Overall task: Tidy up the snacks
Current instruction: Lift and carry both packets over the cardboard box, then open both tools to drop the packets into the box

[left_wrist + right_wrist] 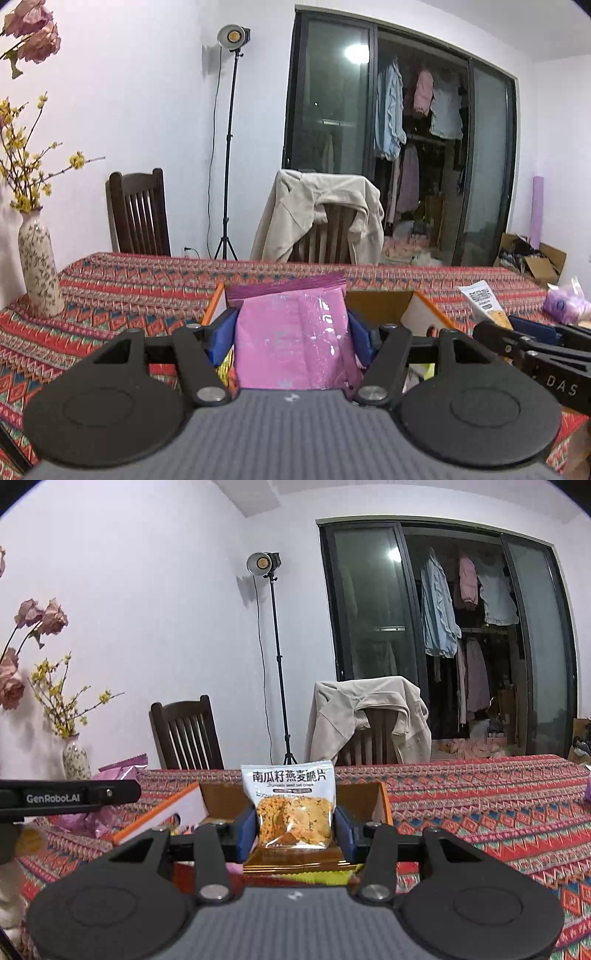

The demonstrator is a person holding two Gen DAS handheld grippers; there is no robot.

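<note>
Cardboard box [382, 801] with orange-edged flaps, centre frame behind both grippers, on patterned tablecloth [480, 812]; contents mostly hidden, yellow-green wrapper [325, 877] and gold packet edges visible low centre. Left gripper [291, 332] pinching pink snack bag [295, 339], blue pads against both sides, bag upright, filling jaw gap, in front of box. Right gripper [293, 823] pinching pumpkin seed oat crisp packet [291, 801], upright between pads, in front of box opening. Floral vase [38, 266] far left on table.
</note>
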